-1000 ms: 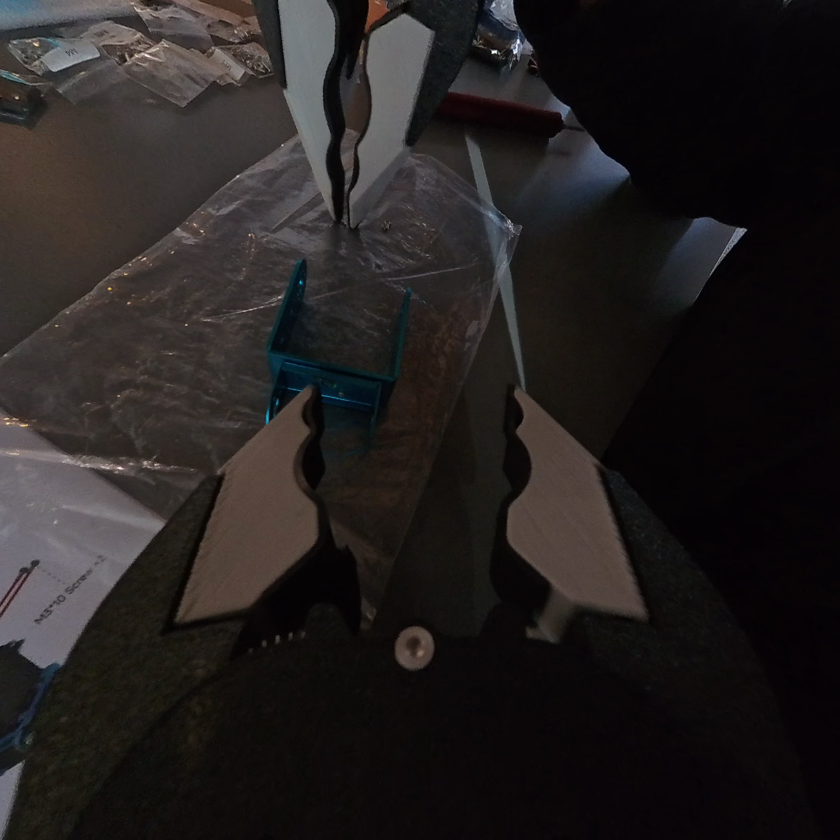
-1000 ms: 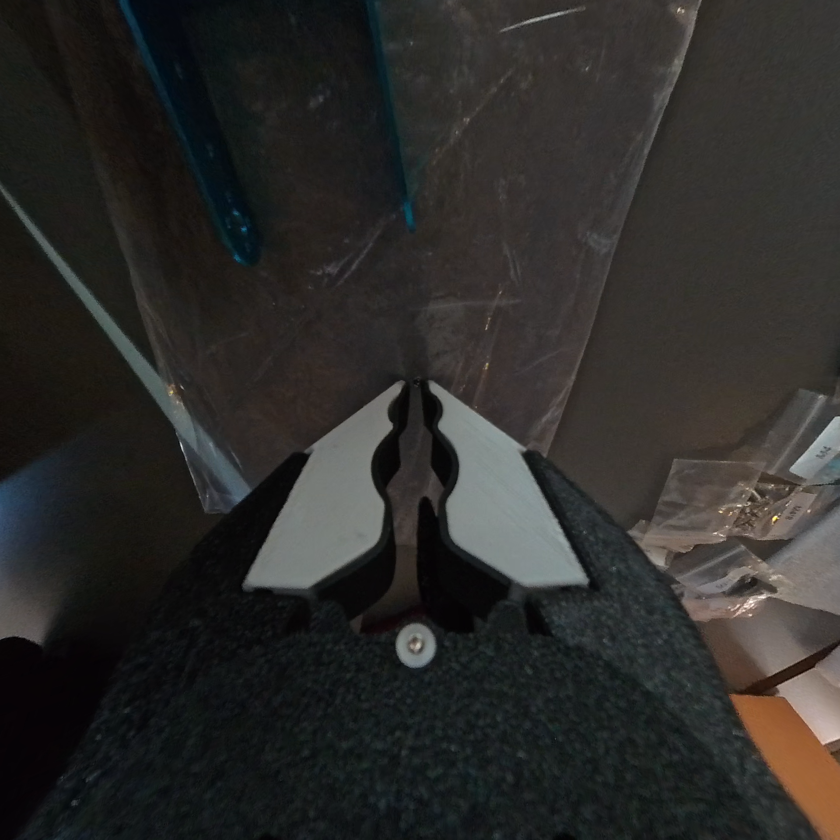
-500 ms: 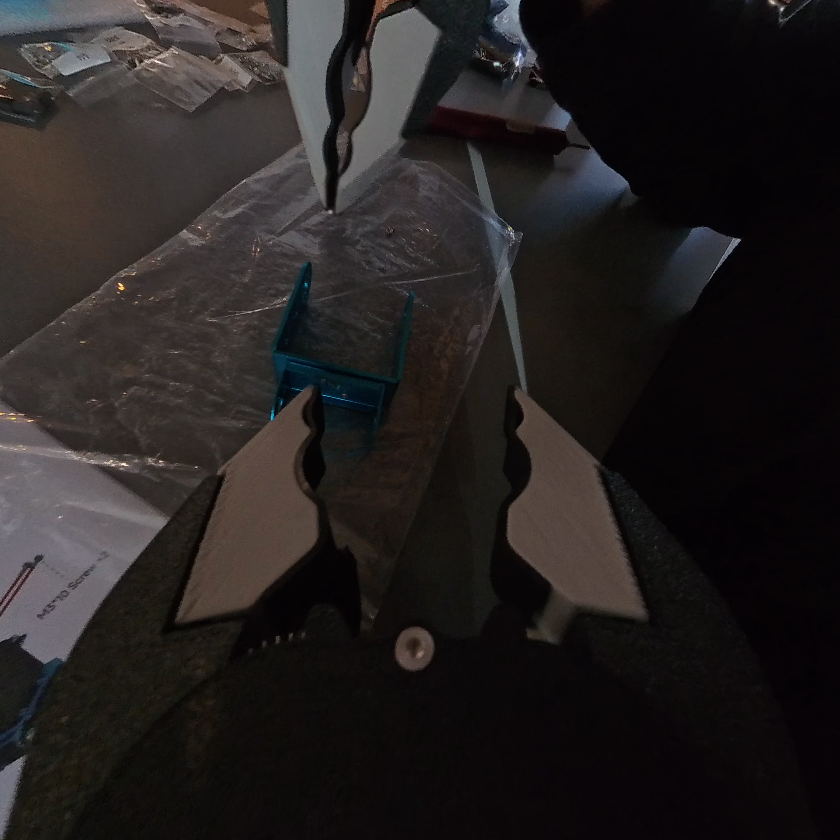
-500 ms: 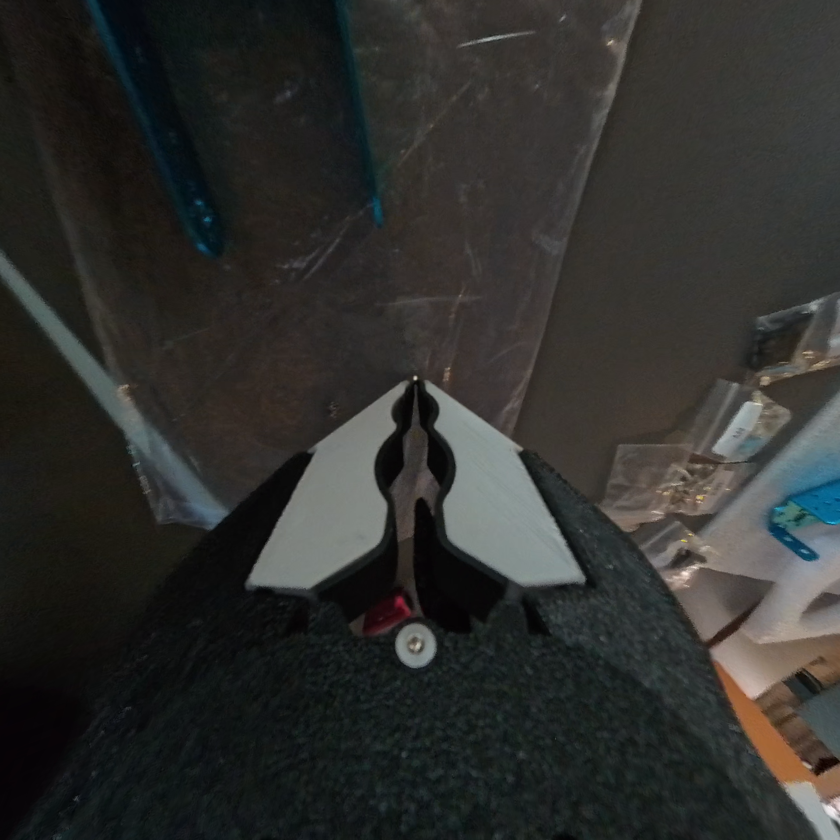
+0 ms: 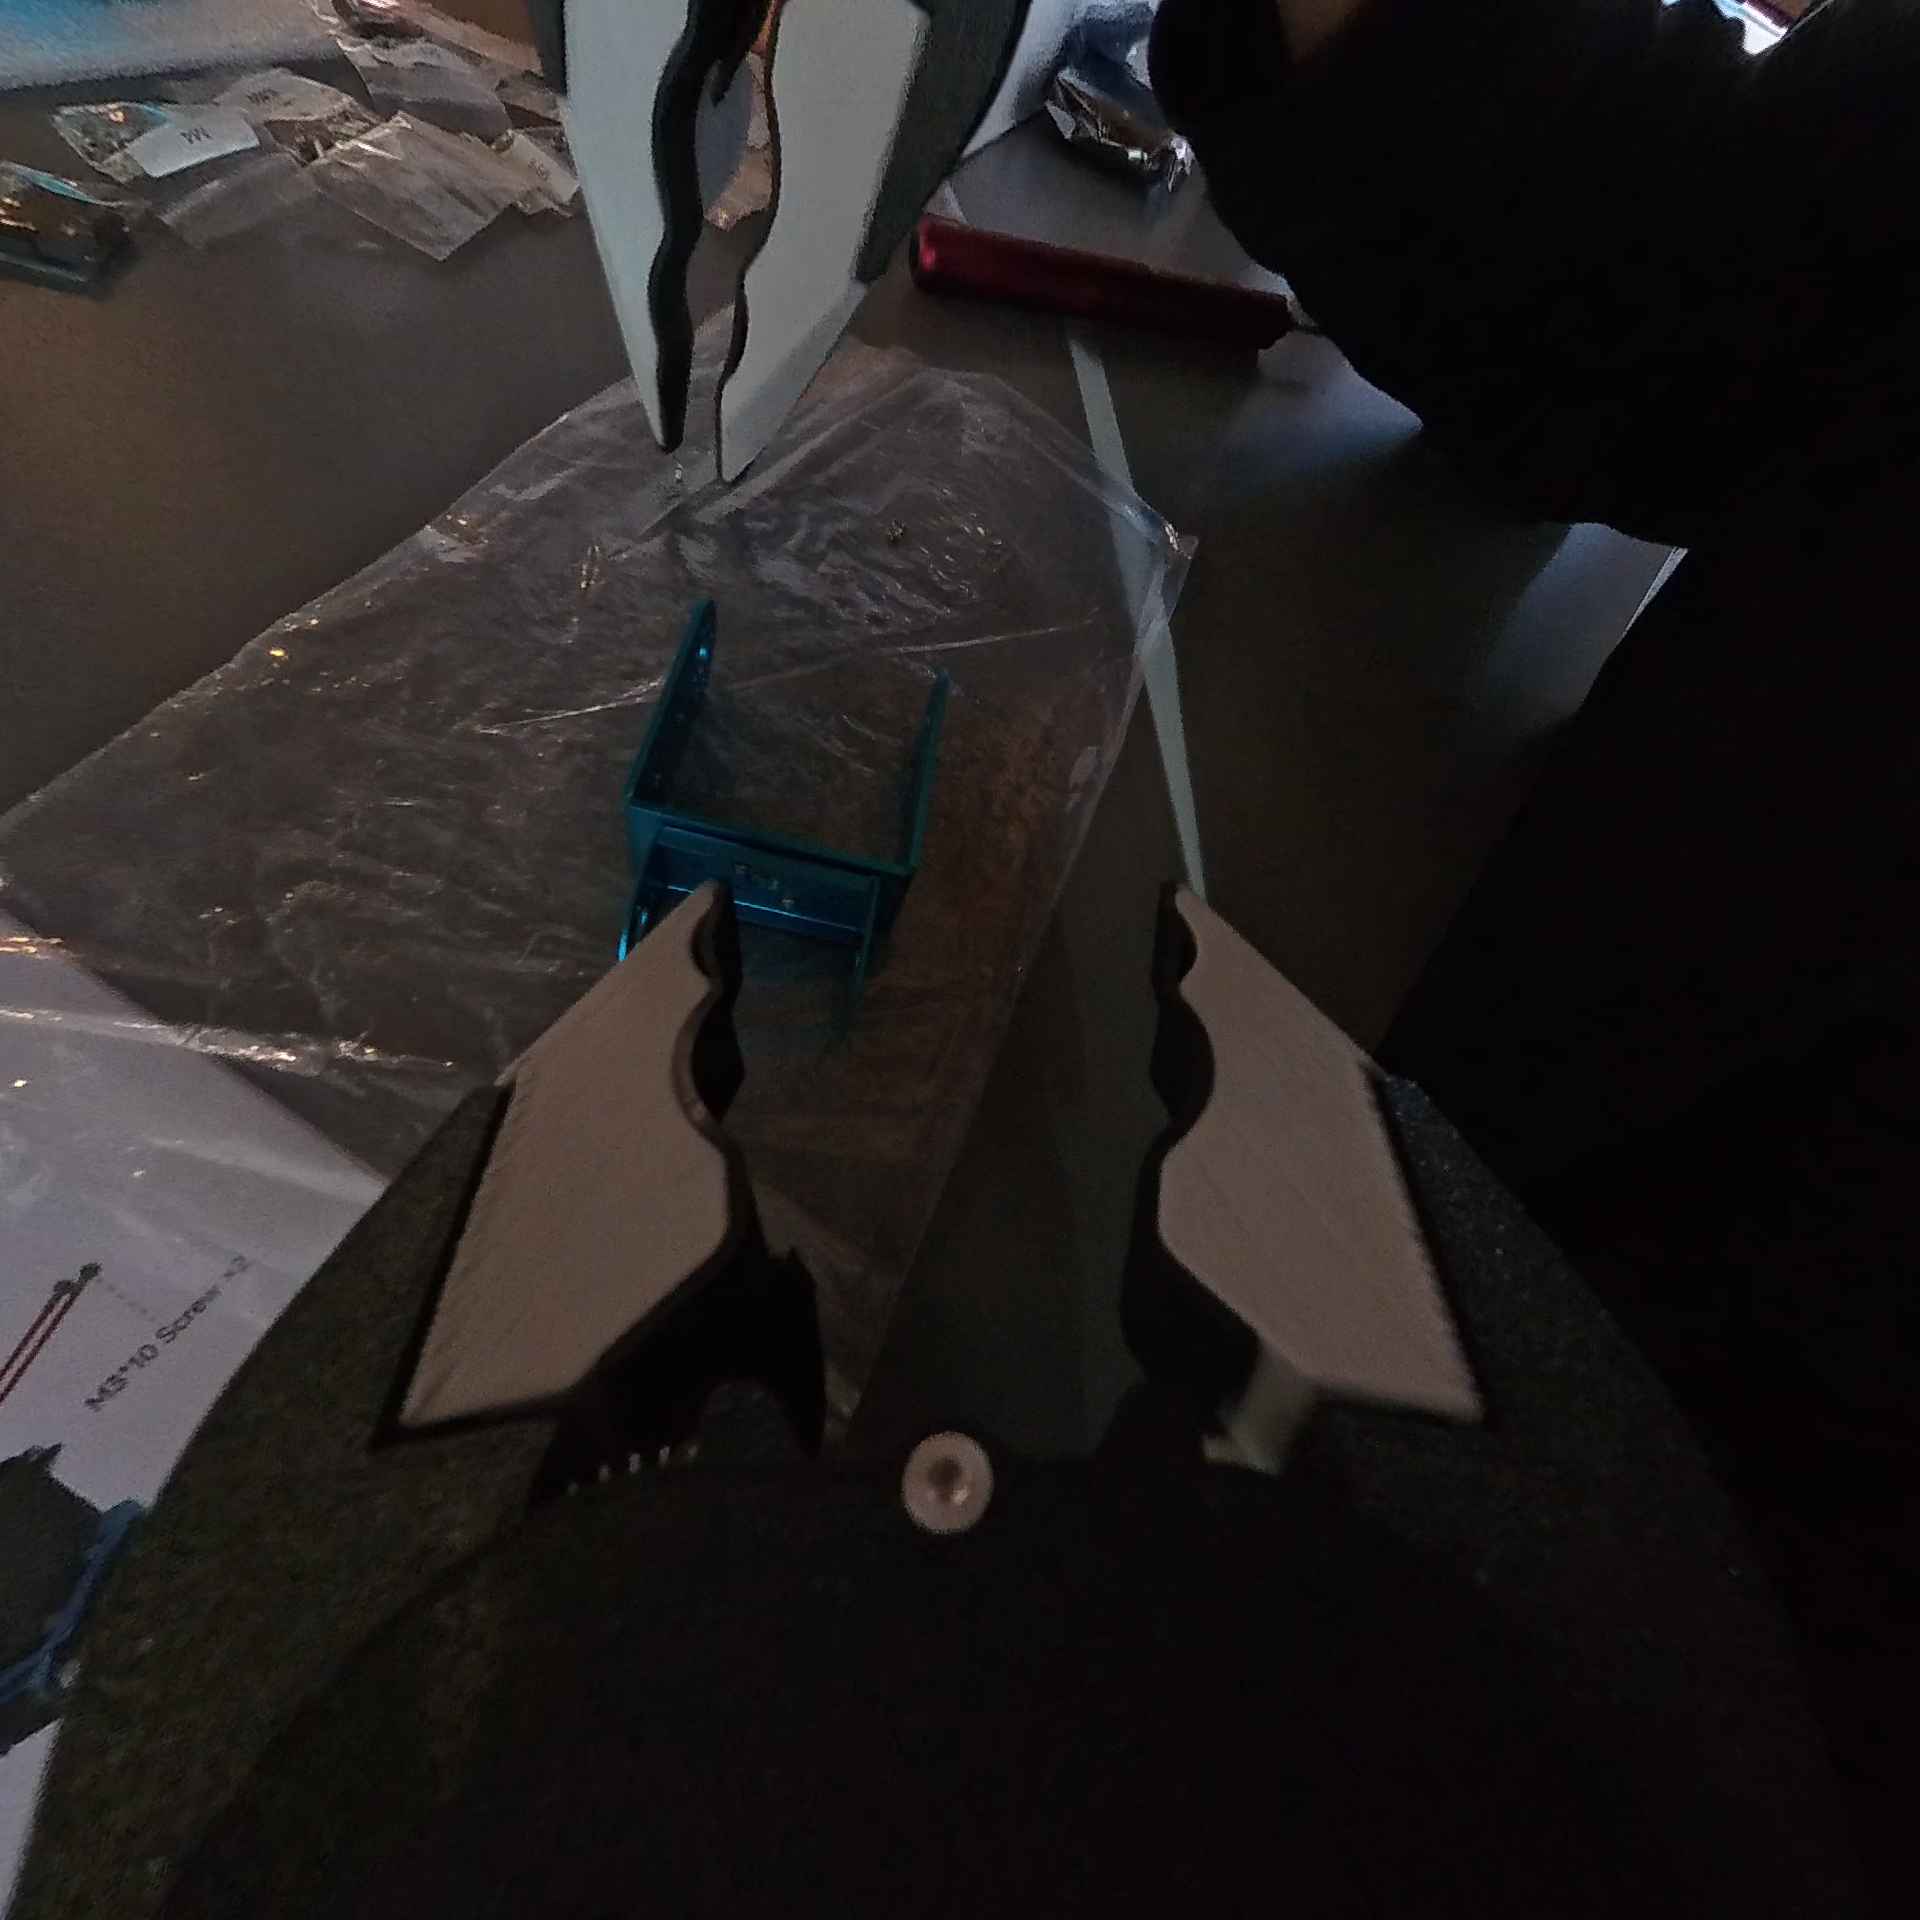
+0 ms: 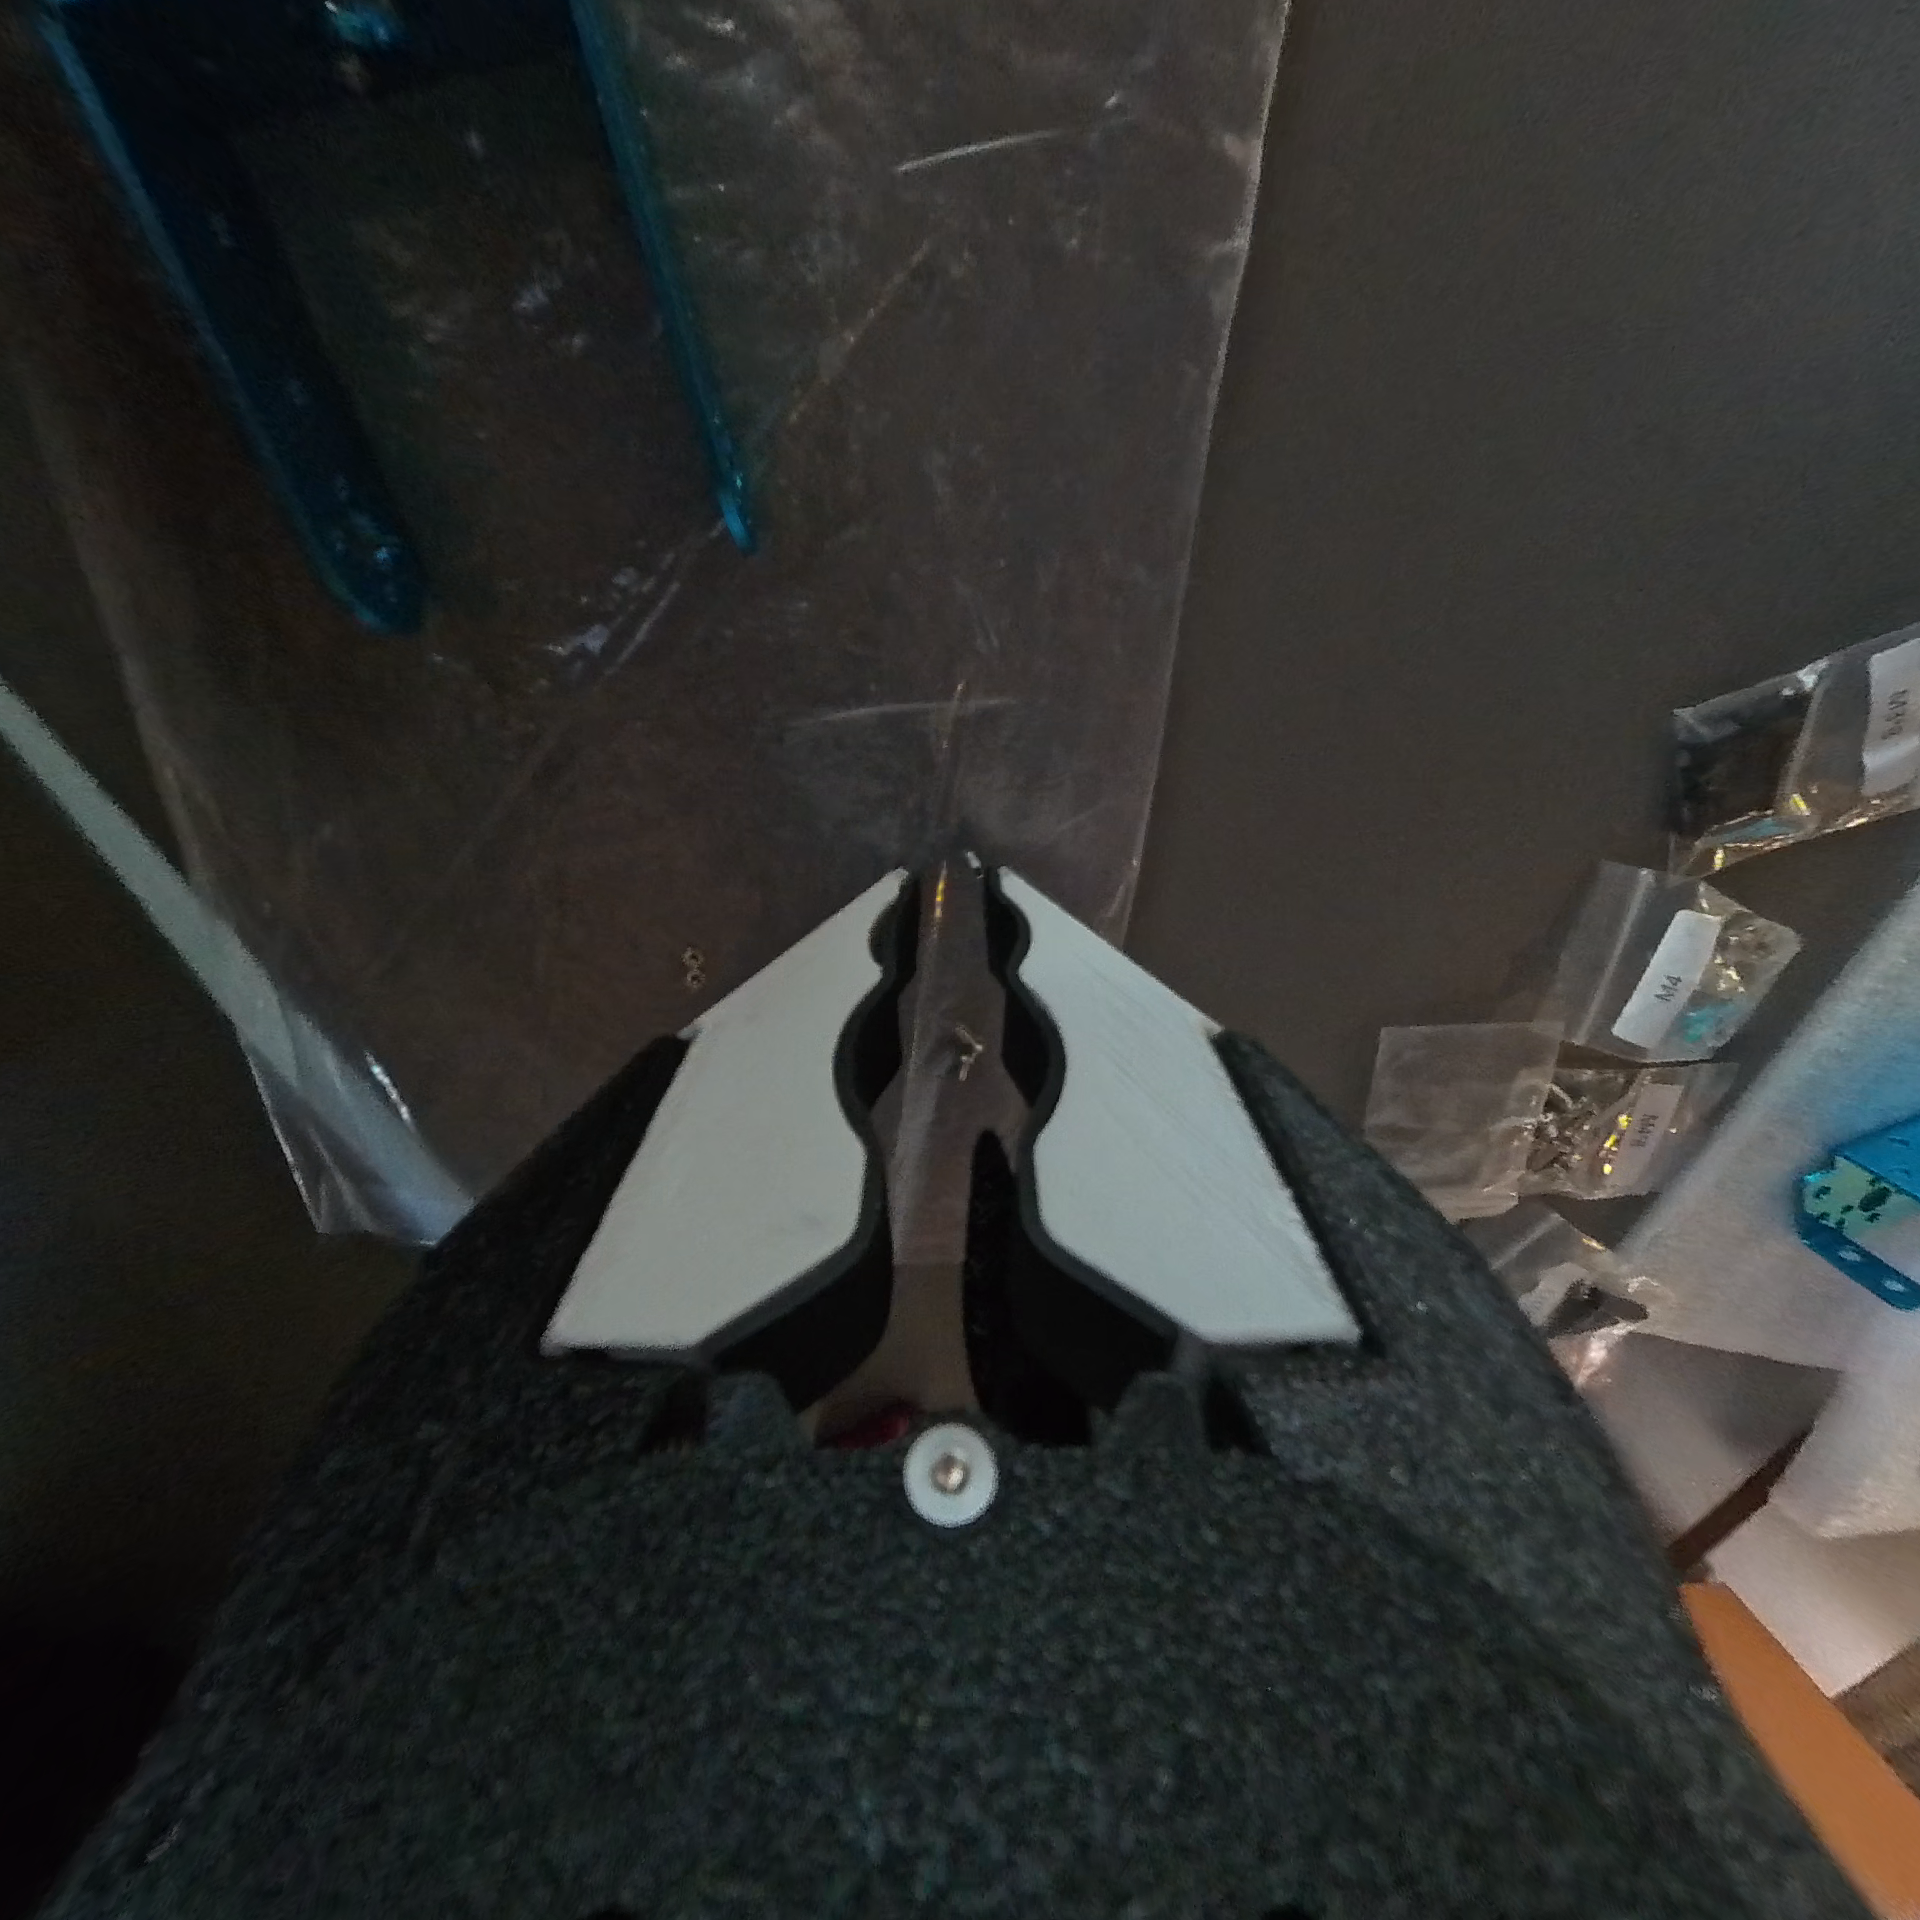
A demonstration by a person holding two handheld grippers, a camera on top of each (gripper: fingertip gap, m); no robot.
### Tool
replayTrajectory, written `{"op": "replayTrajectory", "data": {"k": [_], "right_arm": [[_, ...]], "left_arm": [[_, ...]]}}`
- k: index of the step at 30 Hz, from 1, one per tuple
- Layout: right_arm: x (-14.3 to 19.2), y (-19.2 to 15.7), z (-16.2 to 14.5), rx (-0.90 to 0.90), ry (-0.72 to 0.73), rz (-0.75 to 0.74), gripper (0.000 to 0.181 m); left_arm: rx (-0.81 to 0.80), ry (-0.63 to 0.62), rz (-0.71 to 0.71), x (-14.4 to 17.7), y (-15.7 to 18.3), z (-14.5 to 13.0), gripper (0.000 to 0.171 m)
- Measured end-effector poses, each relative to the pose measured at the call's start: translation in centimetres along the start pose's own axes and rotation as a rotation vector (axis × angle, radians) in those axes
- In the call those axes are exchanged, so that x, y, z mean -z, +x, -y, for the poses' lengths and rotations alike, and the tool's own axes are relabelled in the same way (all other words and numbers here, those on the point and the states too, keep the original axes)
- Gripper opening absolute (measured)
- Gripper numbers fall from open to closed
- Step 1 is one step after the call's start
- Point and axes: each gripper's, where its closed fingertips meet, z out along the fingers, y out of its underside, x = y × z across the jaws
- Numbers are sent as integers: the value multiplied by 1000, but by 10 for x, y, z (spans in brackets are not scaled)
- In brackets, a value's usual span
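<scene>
A blue U-shaped metal bracket (image 5: 774, 831) stands on a clear plastic bag (image 5: 364, 810) on the dark table. My left gripper (image 5: 945, 904) is open and empty, its left fingertip just in front of the bracket's near wall. My right gripper (image 5: 701, 457) points down at the bag's far end, beyond the bracket. In the right wrist view my right gripper (image 6: 948, 873) has its jaws a narrow gap apart over the bag (image 6: 987, 416). A tiny screw (image 6: 961, 1049) shows through the gap, lying on the plastic. The bracket's two arms (image 6: 374, 582) reach in at the top left.
Tiny loose screws (image 5: 896, 532) lie on the bag. Small bags of hardware (image 6: 1662, 997) lie to the right, others at the far left (image 5: 312, 156). A red bar (image 5: 1091, 275), a white strip (image 5: 1143, 644), a printed sheet (image 5: 125, 1195) and white foam (image 6: 1766, 1403) surround the bag. A dark sleeve (image 5: 1558, 208) fills the upper right. The left gripper's tips are roughly 15 centimeters from the right gripper's.
My right gripper was shut half a second ago and has parted slightly; it shifted a little over the bag's far end. The left gripper and the bracket have not moved.
</scene>
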Motion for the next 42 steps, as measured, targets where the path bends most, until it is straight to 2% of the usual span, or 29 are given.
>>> {"op": "replayTrajectory", "data": {"k": [13,24,42], "right_arm": [[-3,5,-8,-42,-35,19,9],[-6,0,-3,-42,-25,50,11],[-7,5,2,65,-41,-13,5]], "left_arm": [[4,3,-1,0,0,0,79],[5,2,-6,0,0,0,80],[4,-4,-11,0,1,-1,80]]}}
